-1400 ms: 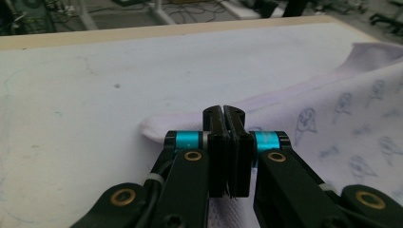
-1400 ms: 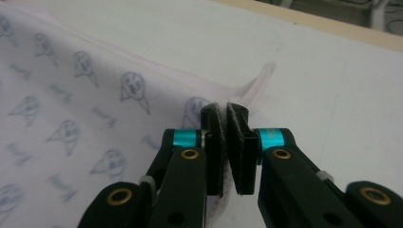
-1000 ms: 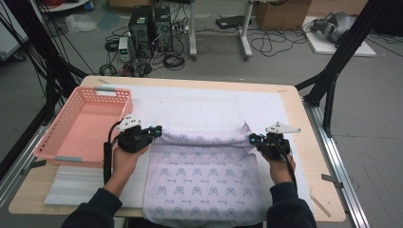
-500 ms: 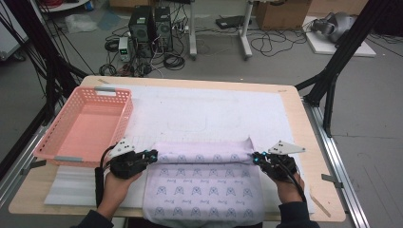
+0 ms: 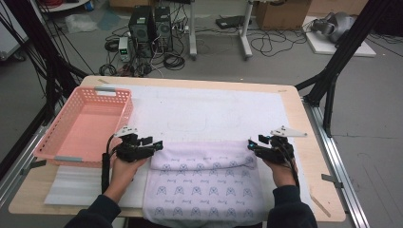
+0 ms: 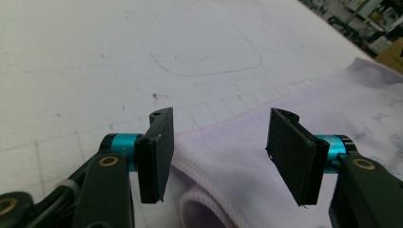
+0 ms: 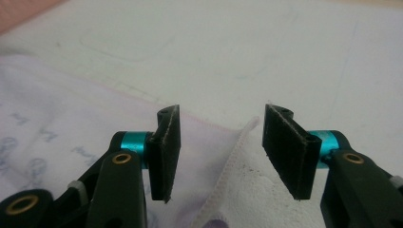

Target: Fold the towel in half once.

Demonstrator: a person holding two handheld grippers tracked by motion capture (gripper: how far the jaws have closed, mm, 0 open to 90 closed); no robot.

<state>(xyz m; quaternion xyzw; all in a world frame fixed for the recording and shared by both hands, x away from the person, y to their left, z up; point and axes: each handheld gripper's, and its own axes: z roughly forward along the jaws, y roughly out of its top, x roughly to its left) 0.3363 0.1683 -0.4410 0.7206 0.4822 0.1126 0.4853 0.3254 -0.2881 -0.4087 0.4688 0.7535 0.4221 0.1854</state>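
High view: a pale lilac printed towel (image 5: 204, 185) lies in the lower middle of the frame on a white mat (image 5: 204, 114) that covers the wooden counter (image 5: 313, 142). Its far edge is folded over into a soft roll running left to right. The left claw (image 5: 154, 146) sits at the roll's left end and the right claw (image 5: 252, 146) at its right end, each held by a hand coming in from the bottom edge. A pink plastic basket (image 5: 71, 137) stands at the left of the frame, well apart from the towel.

Left gripper view: the left claw (image 6: 218, 142) stands open, jaws wide apart. The towel (image 6: 247, 142) fills the lower right of the frame, its hemmed corner lying in the gap between the jaws; neither pad presses it.

Right gripper view: the right claw (image 7: 218, 142) is open too. The towel (image 7: 71, 123) spreads from the left, and its stitched corner edge rises into the gap between the jaws, ungripped.
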